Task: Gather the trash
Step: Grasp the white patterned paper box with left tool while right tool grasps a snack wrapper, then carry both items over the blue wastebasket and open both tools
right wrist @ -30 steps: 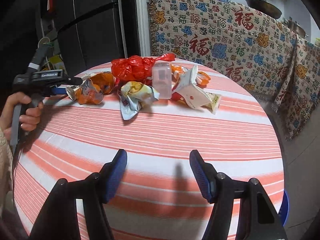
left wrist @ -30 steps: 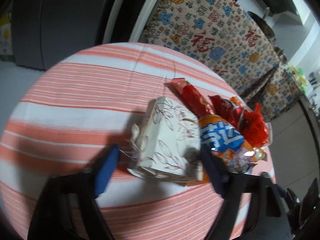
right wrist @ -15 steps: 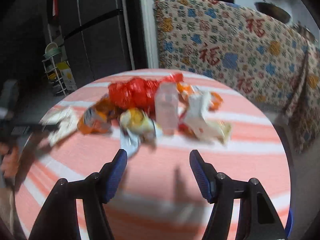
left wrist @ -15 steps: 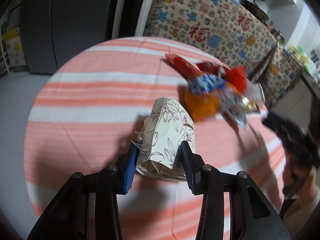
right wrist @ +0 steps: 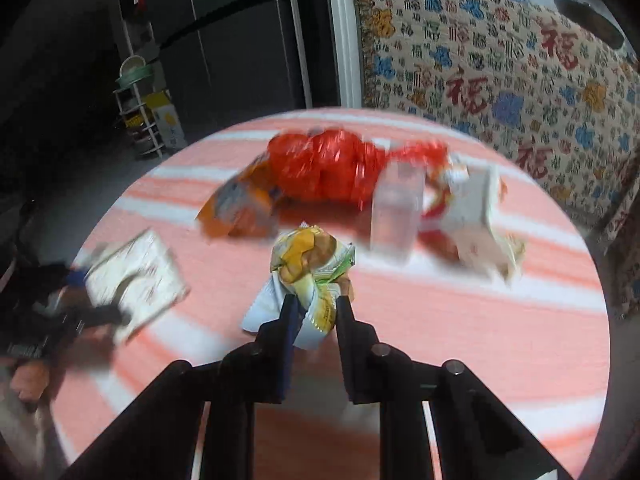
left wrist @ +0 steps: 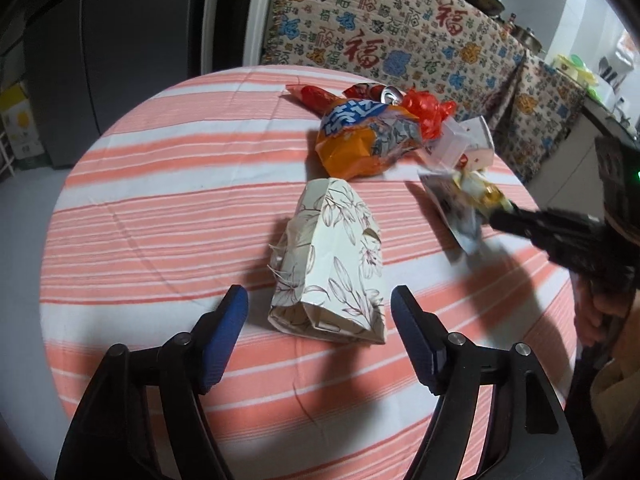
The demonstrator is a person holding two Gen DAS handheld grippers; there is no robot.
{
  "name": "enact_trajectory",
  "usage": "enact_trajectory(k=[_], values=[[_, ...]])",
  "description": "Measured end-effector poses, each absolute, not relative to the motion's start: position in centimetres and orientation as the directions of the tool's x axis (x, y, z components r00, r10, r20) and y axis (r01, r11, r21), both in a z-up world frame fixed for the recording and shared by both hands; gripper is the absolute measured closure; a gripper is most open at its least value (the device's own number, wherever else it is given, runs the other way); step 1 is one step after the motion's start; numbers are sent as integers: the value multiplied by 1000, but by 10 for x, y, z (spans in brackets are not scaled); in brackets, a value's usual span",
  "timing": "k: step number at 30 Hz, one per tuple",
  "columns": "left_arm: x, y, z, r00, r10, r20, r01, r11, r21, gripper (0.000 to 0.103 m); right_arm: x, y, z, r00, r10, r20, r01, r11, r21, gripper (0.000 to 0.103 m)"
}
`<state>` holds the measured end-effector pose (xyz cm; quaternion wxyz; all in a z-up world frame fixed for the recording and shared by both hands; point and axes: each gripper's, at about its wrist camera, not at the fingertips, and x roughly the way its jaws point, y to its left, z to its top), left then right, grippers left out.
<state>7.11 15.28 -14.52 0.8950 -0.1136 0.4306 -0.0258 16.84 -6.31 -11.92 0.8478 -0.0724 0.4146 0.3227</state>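
Note:
A floral paper bag lies on the striped round table. It sits between the fingers of my left gripper, whose jaws are opening, and the pads stand clear of it. Behind the bag is a trash pile: an orange snack bag, a red plastic bag, a clear cup and a white carton. My right gripper is closing on a crumpled yellow-green wrapper, with both fingers pinching its lower end. The same wrapper shows in the left wrist view.
A patterned cloth covers furniture behind the table, with pots on top. A dark fridge and a small rack stand at the back left. A person's hand holds the right gripper's handle at the table's right edge.
My left gripper shut on the floral bag, pulled it away from the pile, then opened. My right gripper moved in to the yellow-green wrapper and closed on it.

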Motion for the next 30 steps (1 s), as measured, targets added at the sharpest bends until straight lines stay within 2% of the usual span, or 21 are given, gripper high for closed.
enact_trajectory(k=[4,5,7,11,15,16,17,18,19,20,30], values=[[76,152,-141,635,-140,-759,-46,975,-218,25,149,-83,-118,420,492,-763,-603,779,171,78],[78,151,-138,639,-136,-757,-45,976,-214,25,149,-87,-117,417,491,-765,-595,784,178,61],[81,151,-134,642,-133,-755,-34,979,-201,25,149,-92,-113,424,503,-753,-588,786,193,39],[89,152,-132,634,-99,-767,-32,988,-154,25,151,-83,-101,439,514,-737,-610,773,175,39],[97,150,-134,619,-82,-781,-19,993,-119,26,158,-57,-102,430,483,-763,-625,769,135,39],[98,149,-135,614,-77,-785,-15,994,-110,31,160,-54,-104,435,468,-769,-617,777,123,39],[98,147,-135,610,-67,-790,-13,995,-94,43,162,-51,-107,441,445,-779,-604,790,109,53],[97,146,-137,603,-63,-795,-7,996,-85,65,165,-50,-111,439,420,-794,-589,802,99,73],[95,146,-136,606,-65,-793,-7,996,-88,66,169,-51,-114,440,396,-806,-565,820,94,82],[93,146,-136,611,-69,-788,-10,995,-94,67,169,-53,-113,437,401,-805,-555,825,109,88],[82,128,-114,654,-111,-748,-9,988,-154,68,141,-88,-83,481,440,-758,-540,830,138,89]])
